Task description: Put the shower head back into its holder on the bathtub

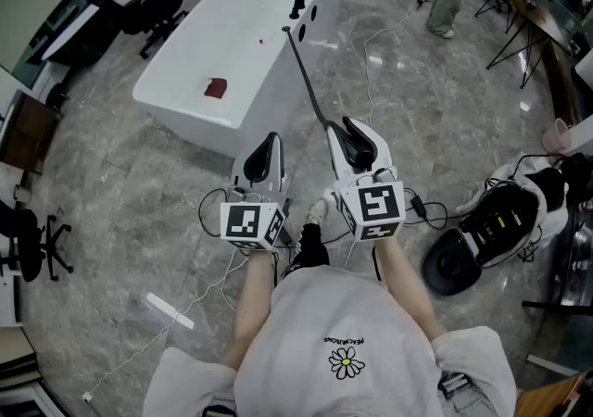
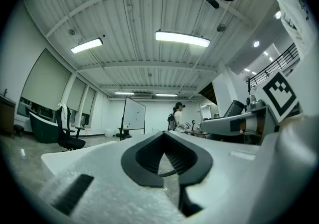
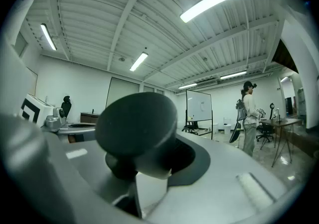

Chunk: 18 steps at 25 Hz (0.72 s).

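Right gripper is clamped on the black shower head. Its hose runs to the white bathtub. Left gripper has its jaws pressed together, holding nothing.

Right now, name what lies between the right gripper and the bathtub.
Head view: only the hose crosses the floor, from the shower head in the right gripper to the bathtub.

Office chair, whiteboard, standing person in background.

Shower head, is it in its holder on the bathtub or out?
Out. The black round shower head sits clamped in the right gripper, away from the white bathtub; its dark hose stretches back to the tub's rim.
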Motion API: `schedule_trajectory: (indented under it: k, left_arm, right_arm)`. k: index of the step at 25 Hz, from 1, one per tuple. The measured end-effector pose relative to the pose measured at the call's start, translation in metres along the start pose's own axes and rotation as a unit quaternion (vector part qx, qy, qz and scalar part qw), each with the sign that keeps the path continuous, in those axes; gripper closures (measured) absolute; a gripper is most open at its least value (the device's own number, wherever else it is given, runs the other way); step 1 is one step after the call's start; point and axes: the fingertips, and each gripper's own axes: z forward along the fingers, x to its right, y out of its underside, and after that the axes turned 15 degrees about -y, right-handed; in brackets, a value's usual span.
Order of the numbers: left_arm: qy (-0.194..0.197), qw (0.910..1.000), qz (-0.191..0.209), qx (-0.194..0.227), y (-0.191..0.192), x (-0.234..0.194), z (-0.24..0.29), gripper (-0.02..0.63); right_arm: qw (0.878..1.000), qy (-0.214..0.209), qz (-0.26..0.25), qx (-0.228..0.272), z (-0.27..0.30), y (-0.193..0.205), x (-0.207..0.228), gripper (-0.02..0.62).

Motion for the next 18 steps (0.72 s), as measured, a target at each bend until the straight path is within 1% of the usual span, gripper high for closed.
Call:
schedule_trajectory:
  k: [4, 8, 10, 12, 14, 16, 18]
  left_arm:
    - [-0.001, 1.0, -0.001, -0.009, 0.006, -0.005, -0.002, 0.606]
    - [0.005, 0.9999, 0.003, -0.016, 0.014, 0.0, 0.001, 0.606]
    - [0.014, 0.9997, 0.005, -0.019, 0.019, 0.006, 0.003, 0.606]
    - [0.032, 0.9991, 0.005, -0.026, 0.029, 0.015, 0.008, 0.601]
    - [0.051, 0.9979, 0.006, -0.041, 0.044, 0.024, 0.017, 0.541]
    - [0.062, 0.9962, 0.016, -0.059, 0.062, 0.03, 0.03, 0.51]
    - [0.07, 0.994, 0.033, -0.078, 0.082, 0.036, 0.045, 0.494]
  right_arm:
    - [1.0, 0.001, 0.0, -0.002, 0.003, 0.0, -0.002, 0.494]
    - [1.0, 0.0, 0.005, 0.003, 0.003, -0.001, 0.0, 0.494]
    - [1.0, -0.002, 0.01, 0.01, 0.002, -0.003, 0.002, 0.494]
    - [1.0, -0.002, 0.014, 0.016, 0.001, -0.006, 0.003, 0.494]
    - [1.0, -0.002, 0.013, 0.019, 0.0, -0.011, 0.005, 0.494]
    - [1.0, -0.001, 0.012, 0.021, 0.0, -0.017, 0.007, 0.494]
    - [1.0, -0.002, 0.014, 0.023, -0.001, -0.022, 0.009, 0.494]
